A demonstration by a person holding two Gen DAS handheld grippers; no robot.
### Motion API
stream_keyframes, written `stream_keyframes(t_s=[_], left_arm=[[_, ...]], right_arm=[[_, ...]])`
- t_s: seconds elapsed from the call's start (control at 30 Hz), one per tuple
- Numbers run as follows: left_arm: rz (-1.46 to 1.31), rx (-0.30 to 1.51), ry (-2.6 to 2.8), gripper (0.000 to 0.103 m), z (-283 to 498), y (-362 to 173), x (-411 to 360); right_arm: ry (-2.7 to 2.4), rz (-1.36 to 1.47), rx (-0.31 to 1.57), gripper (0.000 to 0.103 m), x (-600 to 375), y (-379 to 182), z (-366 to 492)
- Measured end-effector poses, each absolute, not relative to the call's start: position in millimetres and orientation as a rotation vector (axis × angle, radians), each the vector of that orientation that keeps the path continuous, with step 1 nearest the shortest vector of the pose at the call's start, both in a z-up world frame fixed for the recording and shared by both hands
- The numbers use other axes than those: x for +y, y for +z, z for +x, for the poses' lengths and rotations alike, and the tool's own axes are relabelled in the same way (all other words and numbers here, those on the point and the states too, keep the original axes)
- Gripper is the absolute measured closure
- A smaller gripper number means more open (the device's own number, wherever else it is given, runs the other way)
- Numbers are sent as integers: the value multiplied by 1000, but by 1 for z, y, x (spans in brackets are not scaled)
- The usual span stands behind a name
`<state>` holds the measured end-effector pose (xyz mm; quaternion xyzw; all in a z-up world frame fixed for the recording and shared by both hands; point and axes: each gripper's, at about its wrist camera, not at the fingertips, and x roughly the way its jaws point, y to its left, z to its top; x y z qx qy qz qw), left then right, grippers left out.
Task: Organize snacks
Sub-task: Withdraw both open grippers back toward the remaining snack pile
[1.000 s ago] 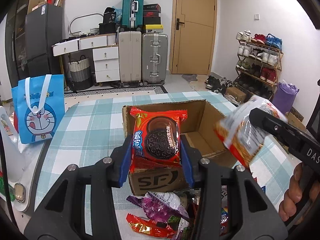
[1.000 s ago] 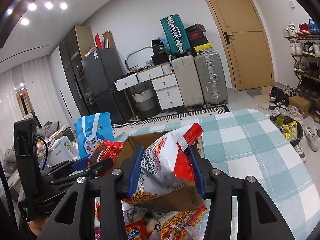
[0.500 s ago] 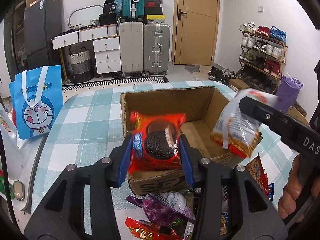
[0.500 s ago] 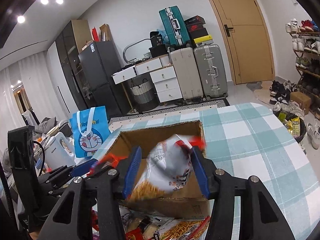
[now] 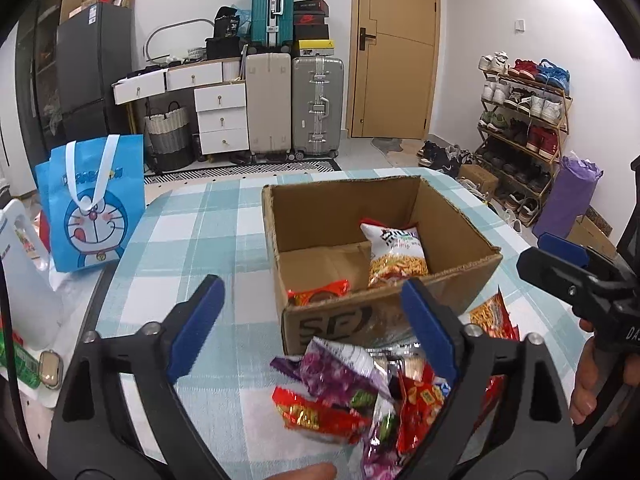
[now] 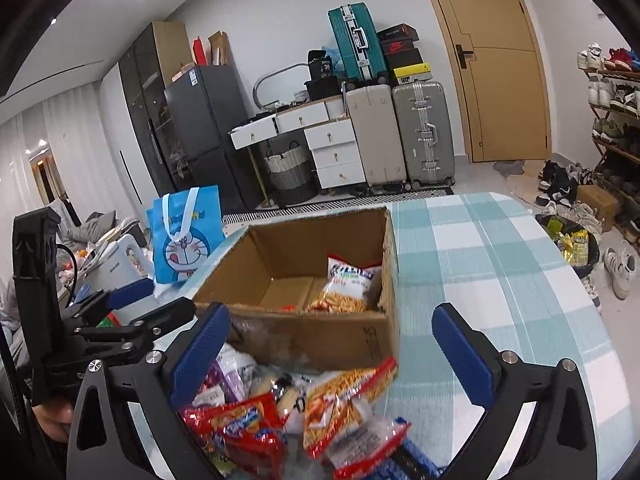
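Left claw (image 5: 312, 320): released, jaws just spread wide, nothing between them.
Right claw (image 6: 332, 344): released, jaws just spread, empty.
Cardboard box (image 5: 460, 216): on the checked table (image 5: 200, 240), holding the noodle-snack bag (image 5: 396, 256) and red cookie packet (image 5: 320, 292).
Snack pile (image 6: 288, 416): on the table, just beside the box's near wall.

Box mouth: the brown cardboard box (image 5: 384, 264) is open on top; its floor is bare at 9 o'clock.
Box obstacles: a white noodle-snack packet (image 5: 396, 256) leans at 3 o'clock; a red packet (image 5: 320, 294) lies against the near wall.
Near approach: a heap of loose snack packets (image 6: 296, 412) lies in front of the box.
Table: the teal checked tablecloth (image 6: 500, 280) lies bare at 3 o'clock of the box.
Left flank: a blue cartoon tote bag (image 5: 94, 208) stands at 9 o'clock.
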<state>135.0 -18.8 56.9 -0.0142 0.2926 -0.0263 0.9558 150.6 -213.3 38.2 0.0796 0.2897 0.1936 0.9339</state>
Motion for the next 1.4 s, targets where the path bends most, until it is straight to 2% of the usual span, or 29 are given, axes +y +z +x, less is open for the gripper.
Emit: stream_keyframes(t_s=[0.03, 0.57, 1.4], left_arm=[[-37, 593, -51, 0, 128, 56, -16], [-73, 623, -45, 0, 60, 31, -5], [-43, 698, -79, 0, 52, 1, -16]], right_arm=[[398, 158, 599, 1, -214, 37, 146], [384, 101, 657, 1, -225, 11, 103], [388, 12, 815, 1, -223, -19, 104]])
